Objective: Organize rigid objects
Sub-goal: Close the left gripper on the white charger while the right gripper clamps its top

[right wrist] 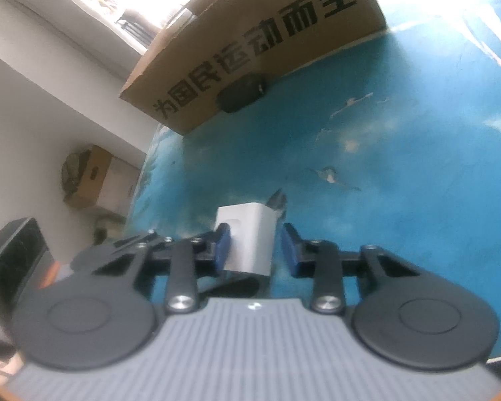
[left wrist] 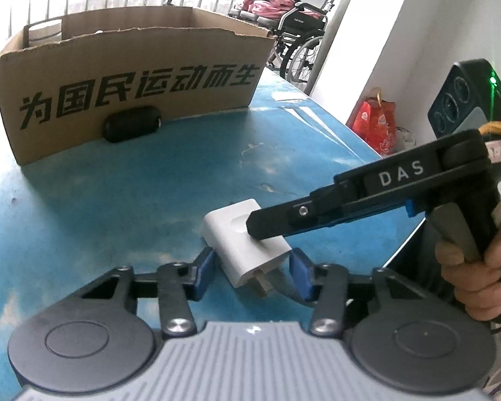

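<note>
**A lived-in home room**

This looks like a room in a home rather than a lab or workshop. A folding wheelchair stands by bright windows, with pink bedding or clothing heaped behind it. A red gift bag sits on the floor against a white wall. The worktop has a worn blue painted surface, and cardboard boxes are stacked in a corner.
</note>
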